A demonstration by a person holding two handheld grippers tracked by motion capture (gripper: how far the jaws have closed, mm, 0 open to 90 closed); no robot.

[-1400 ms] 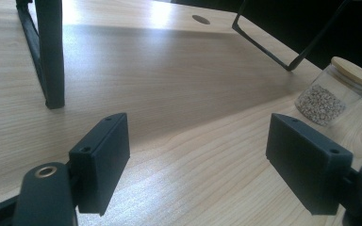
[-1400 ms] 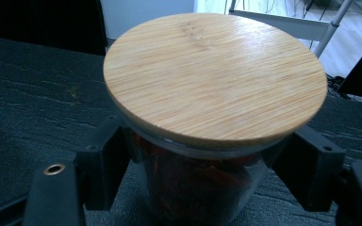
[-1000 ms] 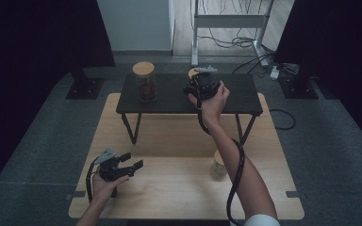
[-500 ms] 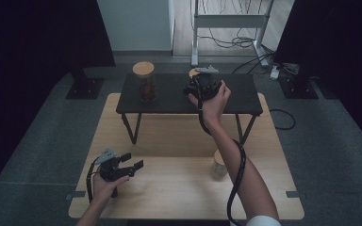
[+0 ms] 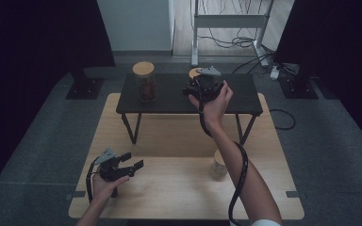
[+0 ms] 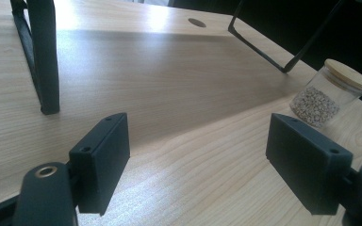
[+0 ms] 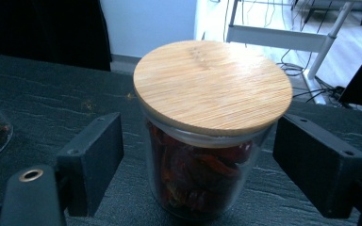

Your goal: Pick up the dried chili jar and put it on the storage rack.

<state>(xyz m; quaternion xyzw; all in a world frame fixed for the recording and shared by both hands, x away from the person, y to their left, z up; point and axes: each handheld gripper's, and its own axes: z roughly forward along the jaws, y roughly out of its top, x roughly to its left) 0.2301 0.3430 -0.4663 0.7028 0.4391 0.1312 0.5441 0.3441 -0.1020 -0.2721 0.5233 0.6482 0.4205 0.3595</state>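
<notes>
Near the bottom left of the high view, the left gripper (image 5: 131, 165) hangs just above the table (image 5: 179, 188), with its jaws spread wide and nothing between them. In the left gripper view the same jaws stand far apart over bare wood, and a small jar (image 6: 330, 93) with pale grains and a wooden lid stands at the right edge of the frame. In the high view this jar (image 5: 219, 163) is a little right of the centre, partly behind the person's forearm.

Farther up, a low black shelf (image 5: 245, 101) stands on the table. At the upper centre of the frame, the right gripper (image 5: 199, 90) reaches over it. In the right gripper view its jaws are open on both sides of the chili jar (image 7: 202, 141) and do not touch the glass. This jar stands upright on the shelf; it has dark red pieces inside and a flat wooden lid (image 7: 212, 84). A taller jar (image 5: 143, 84) stands well apart, toward the upper left of the shelf.

I think the chili jar is light, because the dried filling weighs little, but the glass is stiff, smooth and fragile, so it can slip between the pads. The lid seems only to sit on top, so it is not a safe place to grip. It is better to close the jaws on the glass wall, below the lid, near the middle of the height.
</notes>
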